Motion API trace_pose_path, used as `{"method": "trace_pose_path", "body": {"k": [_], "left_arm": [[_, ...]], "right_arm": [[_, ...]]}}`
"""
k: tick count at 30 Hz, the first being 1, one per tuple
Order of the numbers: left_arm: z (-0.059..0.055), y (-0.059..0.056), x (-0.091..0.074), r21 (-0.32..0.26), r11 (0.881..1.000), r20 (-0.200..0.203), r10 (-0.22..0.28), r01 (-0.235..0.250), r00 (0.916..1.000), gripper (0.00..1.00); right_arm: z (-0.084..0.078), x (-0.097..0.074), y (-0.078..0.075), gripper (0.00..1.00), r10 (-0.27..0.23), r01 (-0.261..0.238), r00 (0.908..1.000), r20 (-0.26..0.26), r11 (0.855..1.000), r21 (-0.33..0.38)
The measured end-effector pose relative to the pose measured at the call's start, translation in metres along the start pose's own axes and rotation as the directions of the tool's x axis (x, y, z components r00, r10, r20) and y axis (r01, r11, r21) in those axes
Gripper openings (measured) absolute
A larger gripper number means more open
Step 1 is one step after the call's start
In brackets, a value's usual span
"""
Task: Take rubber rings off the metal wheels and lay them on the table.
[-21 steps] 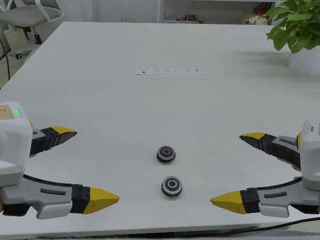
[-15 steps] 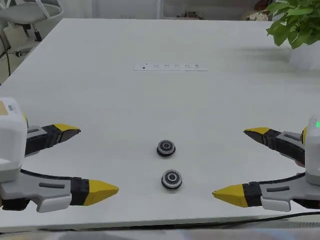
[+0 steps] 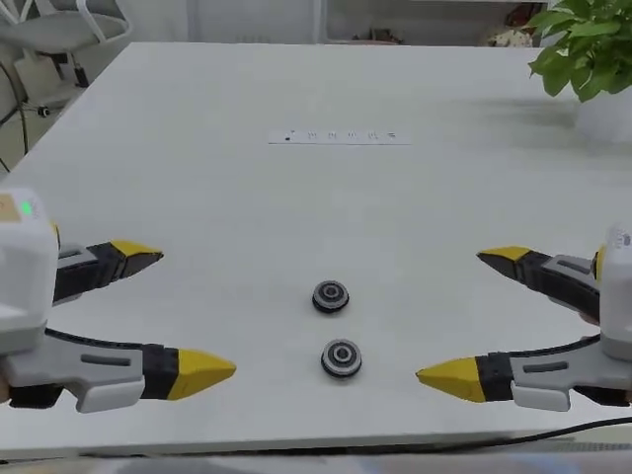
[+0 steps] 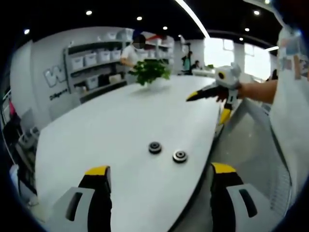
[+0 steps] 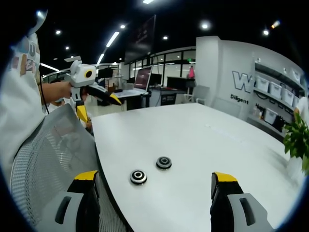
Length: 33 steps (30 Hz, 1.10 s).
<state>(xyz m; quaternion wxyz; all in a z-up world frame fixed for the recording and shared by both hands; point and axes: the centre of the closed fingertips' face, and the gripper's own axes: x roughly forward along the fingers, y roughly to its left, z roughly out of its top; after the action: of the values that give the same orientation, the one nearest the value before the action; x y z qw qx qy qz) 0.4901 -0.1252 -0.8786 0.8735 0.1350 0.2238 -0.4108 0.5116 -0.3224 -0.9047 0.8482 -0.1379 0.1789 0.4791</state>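
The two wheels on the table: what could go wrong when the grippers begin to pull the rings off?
1. The near wheel lies close to the front edge of the table; a push from the open left gripper or right gripper might slide it off.
2. The far wheel sits just behind it, so a wide jaw could knock it while grasping the first.

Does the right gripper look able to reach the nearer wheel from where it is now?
Probably yes. The right gripper is open, its jaws pointing toward the nearer wheel, with bare table between them and nothing standing in the way.
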Motion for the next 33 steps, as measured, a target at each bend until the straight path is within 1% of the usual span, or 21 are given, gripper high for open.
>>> {"method": "trace_pose_path", "body": {"k": [7, 20, 24, 33], "left_arm": [[0.003, 0.002, 0.002, 0.004, 1.0, -0.001, -0.002, 0.002, 1.0, 0.84], [0.009, 0.005, 0.01, 0.025, 1.0, -0.004, -0.014, 0.014, 0.9999, 0.82], [0.01, 0.006, 0.013, 0.04, 0.999, -0.008, -0.019, 0.02, 0.9998, 0.82], [0.016, 0.006, 0.021, 0.063, 0.997, -0.005, -0.037, 0.037, 0.9993, 0.8]], "right_arm": [[0.004, 0.002, -0.001, 0.95, 0.006, -0.006, 0.9999, 0.01, 1.0, 0.001], [0.011, 0.009, -0.005, 0.92, 0.02, -0.019, 0.9997, 0.016, 1.0, -0.023], [0.012, 0.012, -0.005, 0.92, 0.022, -0.022, 0.9996, 0.015, 0.999, -0.031], [0.016, 0.017, -0.006, 0.89, 0.038, -0.037, 0.9991, 0.017, 0.998, -0.053]]}}
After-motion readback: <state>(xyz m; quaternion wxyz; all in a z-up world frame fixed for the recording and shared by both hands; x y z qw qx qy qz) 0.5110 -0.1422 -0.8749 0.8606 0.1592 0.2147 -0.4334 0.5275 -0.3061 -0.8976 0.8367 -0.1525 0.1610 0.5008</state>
